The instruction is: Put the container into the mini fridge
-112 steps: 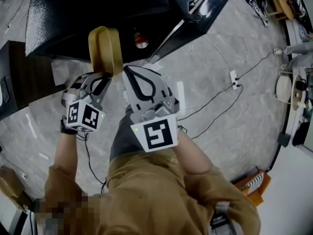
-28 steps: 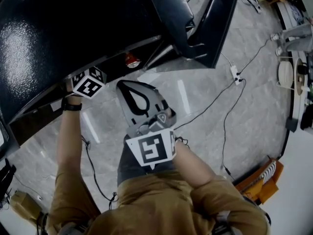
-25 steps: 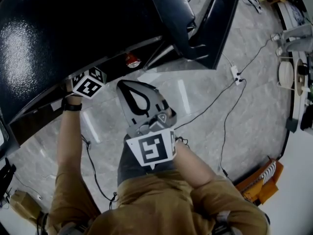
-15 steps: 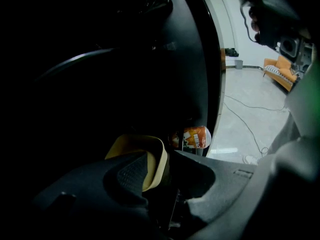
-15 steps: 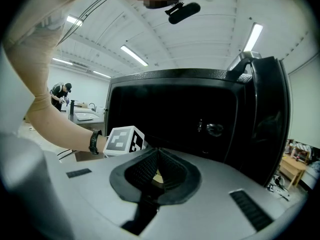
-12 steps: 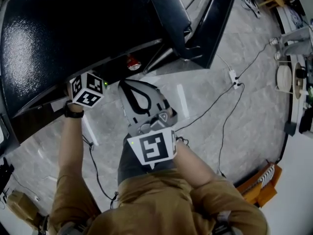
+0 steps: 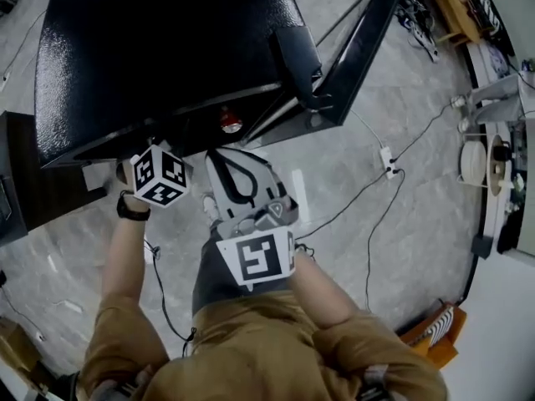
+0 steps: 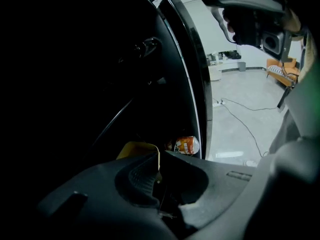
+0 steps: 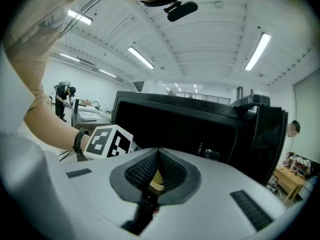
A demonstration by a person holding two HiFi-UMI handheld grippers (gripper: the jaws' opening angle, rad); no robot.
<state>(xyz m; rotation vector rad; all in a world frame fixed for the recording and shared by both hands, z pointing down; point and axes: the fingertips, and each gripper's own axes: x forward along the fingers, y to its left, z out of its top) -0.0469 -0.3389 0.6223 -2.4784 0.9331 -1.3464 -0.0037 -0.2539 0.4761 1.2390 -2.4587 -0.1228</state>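
Note:
The black mini fridge (image 7: 167, 48) stands with its door (image 7: 359, 48) swung open to the right. In the left gripper view the yellow container (image 8: 135, 150) sits in the dark interior, just beyond my jaws, with an orange can (image 8: 186, 145) to its right. My left gripper (image 8: 159, 158) has just been closing and is now shut, with nothing between its pads. Its marker cube (image 7: 159, 175) shows at the fridge's front edge. My right gripper (image 7: 227, 154) hangs shut and empty in front of the opening, beside the left one.
A red can (image 7: 230, 122) shows at the fridge mouth. A power strip (image 7: 389, 159) and cables lie on the marble floor to the right. A dark cabinet (image 7: 25, 190) stands at the left, and an orange object (image 7: 439, 337) at the lower right.
The yellow container that the left gripper carried earlier is out of it and inside the fridge. The left gripper has drawn back from under the fridge's edge. Both grippers have risen a little.

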